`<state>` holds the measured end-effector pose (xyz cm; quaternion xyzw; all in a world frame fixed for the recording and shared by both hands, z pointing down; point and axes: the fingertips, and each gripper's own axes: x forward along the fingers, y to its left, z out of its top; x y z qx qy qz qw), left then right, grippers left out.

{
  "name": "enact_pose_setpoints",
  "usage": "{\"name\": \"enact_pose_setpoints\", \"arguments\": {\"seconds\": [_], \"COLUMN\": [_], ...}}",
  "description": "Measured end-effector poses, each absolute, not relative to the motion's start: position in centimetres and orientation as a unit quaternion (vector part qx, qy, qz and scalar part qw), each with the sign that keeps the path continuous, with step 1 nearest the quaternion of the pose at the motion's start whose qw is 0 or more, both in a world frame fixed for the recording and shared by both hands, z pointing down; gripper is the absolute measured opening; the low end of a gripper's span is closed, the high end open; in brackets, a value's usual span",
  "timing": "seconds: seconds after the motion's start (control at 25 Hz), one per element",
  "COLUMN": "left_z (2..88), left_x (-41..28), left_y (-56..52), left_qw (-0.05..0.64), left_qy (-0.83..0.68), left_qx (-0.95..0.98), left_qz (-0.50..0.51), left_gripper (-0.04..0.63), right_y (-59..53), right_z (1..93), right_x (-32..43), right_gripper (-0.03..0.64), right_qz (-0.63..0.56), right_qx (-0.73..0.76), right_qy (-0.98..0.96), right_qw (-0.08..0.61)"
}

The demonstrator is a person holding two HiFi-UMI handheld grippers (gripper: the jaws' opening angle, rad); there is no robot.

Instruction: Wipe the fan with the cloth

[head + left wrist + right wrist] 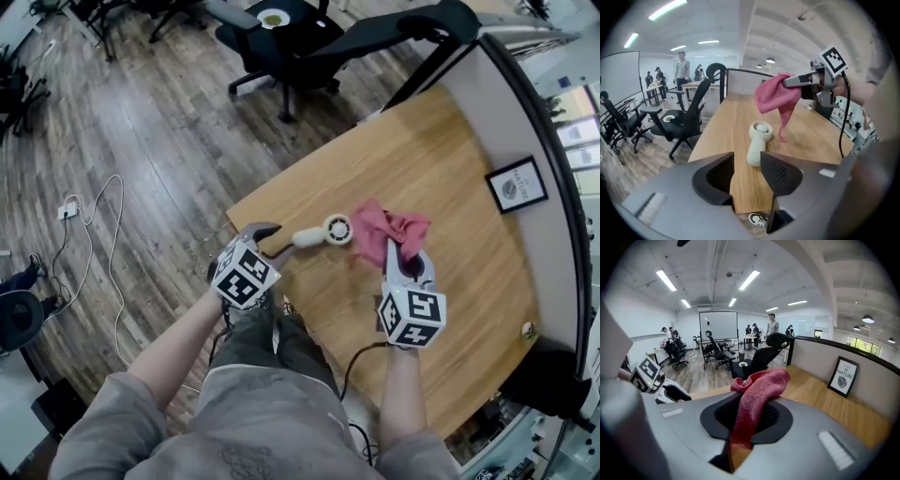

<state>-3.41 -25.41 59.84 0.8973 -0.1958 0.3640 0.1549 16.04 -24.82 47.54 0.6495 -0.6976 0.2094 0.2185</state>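
Hanging from the right gripper [747, 416], the pink cloth [757, 394] is pinched tight between its fingers [780, 420], bunched above them and trailing down toward the wooden tabletop [450, 159]. Whether its lowest tip touches the wood is unclear. The small white fan [758, 140] lies flat near the tabletop's front edge, its round head just beside the cloth and its handle pointing back at the left gripper [747, 171]. That gripper's fingers [780, 171] stand well apart with nothing between them, the fan's handle just ahead of their tips. A framed picture [517, 184] leans against the partition at the tabletop's far side.
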Motion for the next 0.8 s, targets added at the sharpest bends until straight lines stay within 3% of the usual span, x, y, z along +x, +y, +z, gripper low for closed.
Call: {"name": "enact_pose_setpoints", "arguments": {"seconds": [0.24, 0.36, 0.8], "left_z": [48.8, 42.7, 27.0], "left_x": [-5.1, -5.7, -6.5], "left_y": [-27.6, -28.6, -27.7], "left_qw": [0.089, 0.052, -0.059], "left_qy": [-0.251, -0.272, -0.292], "left_qx": [0.916, 0.925, 0.941], "left_qz": [0.299, 0.262, 0.161], "left_gripper": [0.170, 0.123, 0.057], "right_y": [-24.0, -23.7, -21.1], "right_z": [38.3, 33.5, 20.4], "right_x": [15.1, 14.5, 12.1], "right_gripper": [0.058, 0.058, 0.058], "right_qz": [0.155, 0.120, 0.035], "right_qx": [0.660, 0.664, 0.655], "right_qy": [-0.716, -0.726, -0.754], "right_qw": [0.164, 0.130, 0.023]}}
